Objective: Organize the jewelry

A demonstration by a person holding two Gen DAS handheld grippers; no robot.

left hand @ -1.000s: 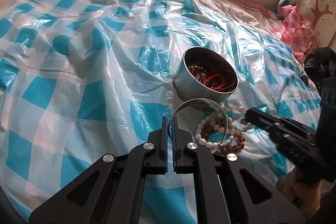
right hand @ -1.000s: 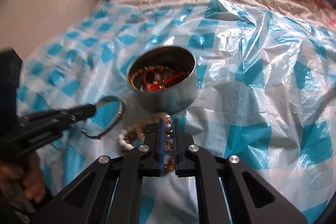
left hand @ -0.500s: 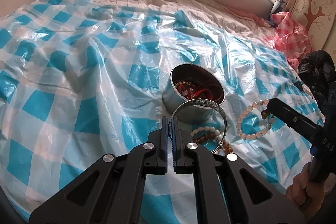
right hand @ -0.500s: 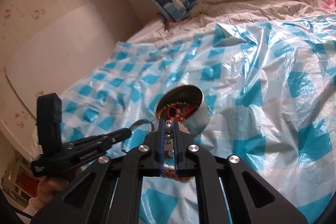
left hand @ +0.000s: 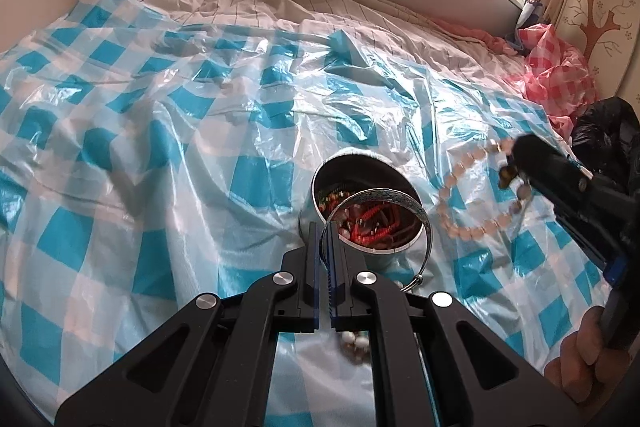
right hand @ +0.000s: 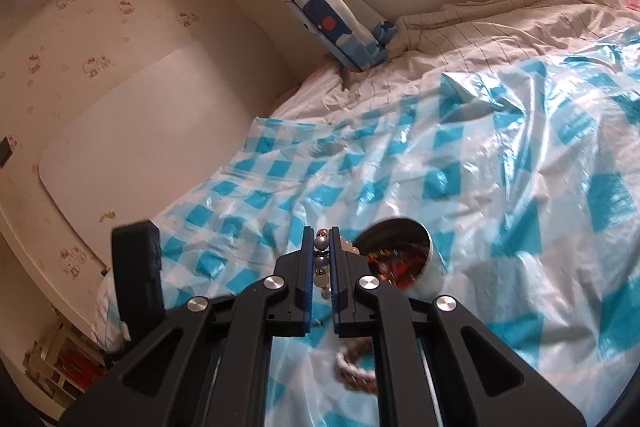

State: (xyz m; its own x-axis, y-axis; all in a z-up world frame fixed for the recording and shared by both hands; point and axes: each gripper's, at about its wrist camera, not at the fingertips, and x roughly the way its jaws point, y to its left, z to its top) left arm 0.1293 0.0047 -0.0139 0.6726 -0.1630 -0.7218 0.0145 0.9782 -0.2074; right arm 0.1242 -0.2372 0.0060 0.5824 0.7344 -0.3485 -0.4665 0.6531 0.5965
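Jewelry is now off the bed: left gripper is clamped on a silver bangle above the tin, right gripper on a bead bracelet lifted right of it, ready to drop.

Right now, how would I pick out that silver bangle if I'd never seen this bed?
Look at the blue-and-white checked plastic sheet spread over the bed, then find the round metal tin of red jewelry. Just in front of the tin, the left gripper pinches the silver bangle. Unlike the pale beaded bracelet dangling to its right, it is one rigid metal hoop.
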